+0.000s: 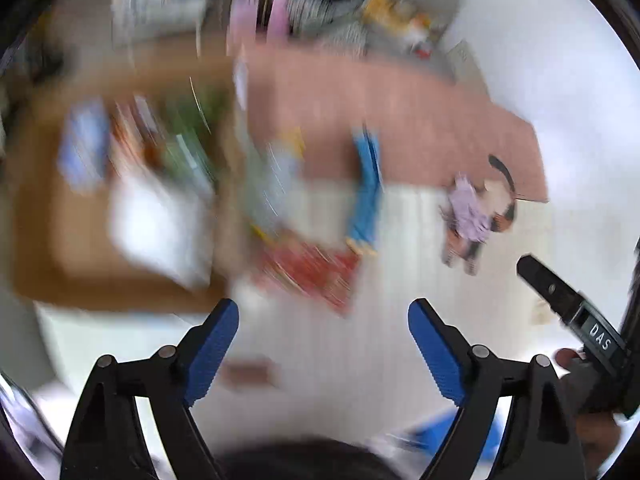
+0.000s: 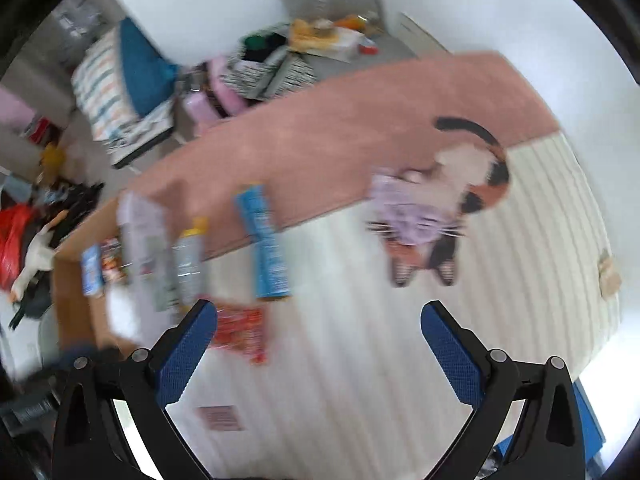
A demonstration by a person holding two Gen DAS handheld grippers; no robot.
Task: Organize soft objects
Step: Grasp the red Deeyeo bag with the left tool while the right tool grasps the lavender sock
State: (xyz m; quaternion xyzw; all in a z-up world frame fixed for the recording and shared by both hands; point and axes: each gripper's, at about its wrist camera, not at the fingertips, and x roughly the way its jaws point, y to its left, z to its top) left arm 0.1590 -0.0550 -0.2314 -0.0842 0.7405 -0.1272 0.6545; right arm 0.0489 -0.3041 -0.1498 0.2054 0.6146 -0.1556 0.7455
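Observation:
A calico plush cat (image 2: 444,204) in a lilac dress lies on the white ribbed bed cover (image 2: 360,360), partly on a pink blanket (image 2: 340,120). It also shows in the left wrist view (image 1: 476,216). A blue tube-shaped pack (image 2: 266,248), a small bottle (image 2: 190,264), a red snack packet (image 2: 242,332) and a white pack (image 2: 142,236) lie further left. My right gripper (image 2: 320,316) is open and empty above the cover. My left gripper (image 1: 324,316) is open and empty; its view is blurred. The right gripper's side (image 1: 568,308) shows at its right.
A brown cardboard box (image 2: 76,300) with packets stands at the bed's left edge (image 1: 40,220). Beyond the bed are striped and blue cushions (image 2: 120,80), a grey chair (image 2: 332,12) with clutter, and a pile of clothes and bags (image 2: 32,232) on the floor.

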